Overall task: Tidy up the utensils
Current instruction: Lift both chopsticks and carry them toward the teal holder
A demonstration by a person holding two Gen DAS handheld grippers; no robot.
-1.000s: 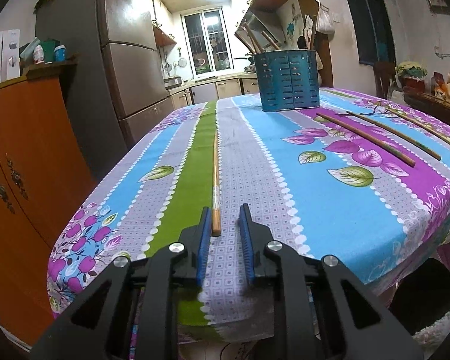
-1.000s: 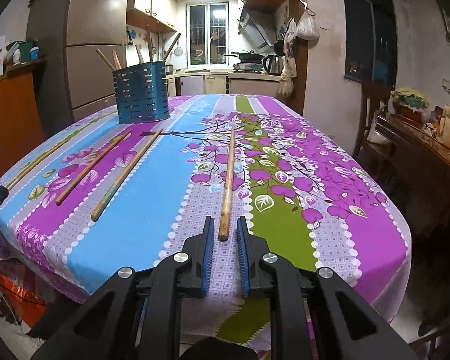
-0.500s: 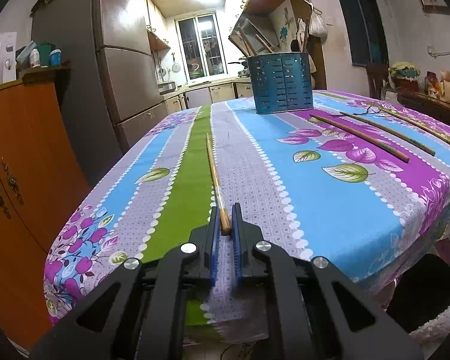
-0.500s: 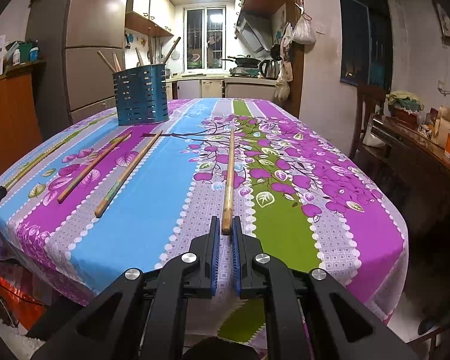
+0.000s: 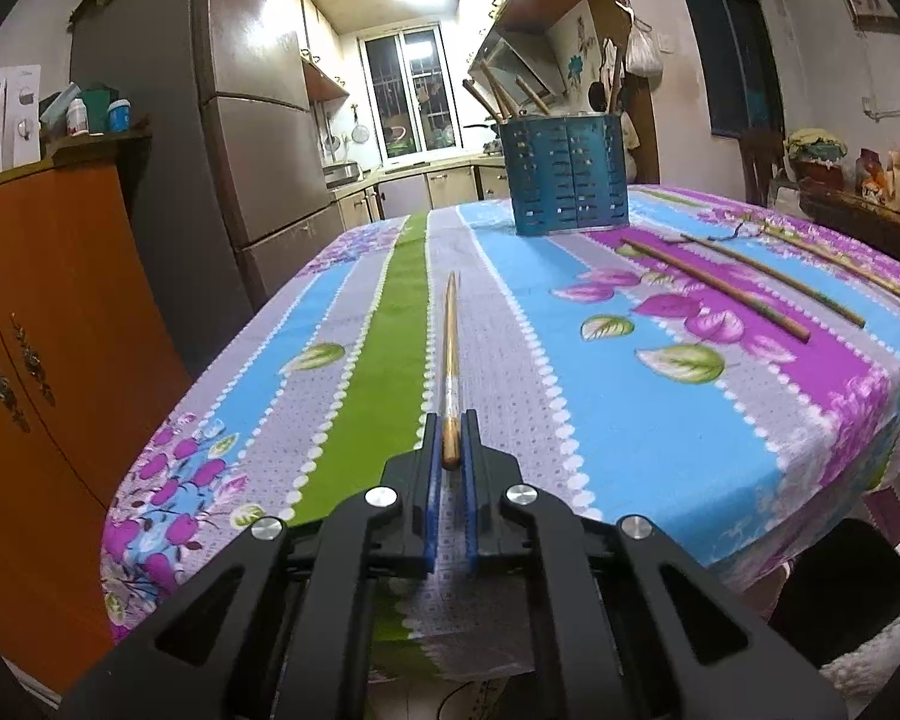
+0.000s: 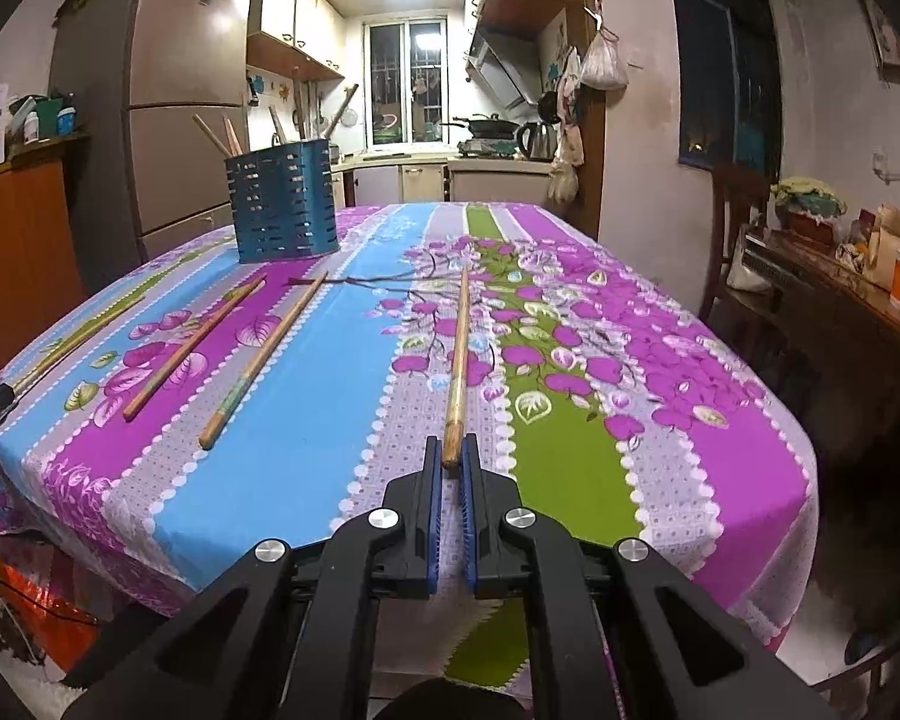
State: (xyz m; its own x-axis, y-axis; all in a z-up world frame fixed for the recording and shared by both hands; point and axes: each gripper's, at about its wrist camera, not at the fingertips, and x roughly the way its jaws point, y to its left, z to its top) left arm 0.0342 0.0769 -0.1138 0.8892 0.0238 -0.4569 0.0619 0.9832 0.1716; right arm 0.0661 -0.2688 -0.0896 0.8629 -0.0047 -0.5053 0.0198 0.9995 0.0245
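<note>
In the left wrist view my left gripper (image 5: 450, 429) is shut on the near end of a wooden chopstick (image 5: 451, 348) that points away over the striped tablecloth. In the right wrist view my right gripper (image 6: 450, 453) is shut on the near end of another wooden chopstick (image 6: 459, 354), which lies along the cloth. A blue slotted utensil holder (image 5: 567, 174) (image 6: 282, 210) stands at the far side of the table with several sticks in it. Two loose chopsticks (image 6: 195, 345) (image 6: 264, 360) lie left of my right gripper.
The flowered tablecloth (image 5: 660, 396) covers the whole table and drops off at the near edge. An orange cabinet (image 5: 48, 324) and a fridge (image 5: 258, 120) stand to the left. A chair (image 6: 744, 222) and a cluttered sideboard (image 6: 840, 288) stand to the right.
Both grippers' jaws have closed from a narrow gap onto the chopstick ends. The left chopstick's far end has lifted off the cloth a little.
</note>
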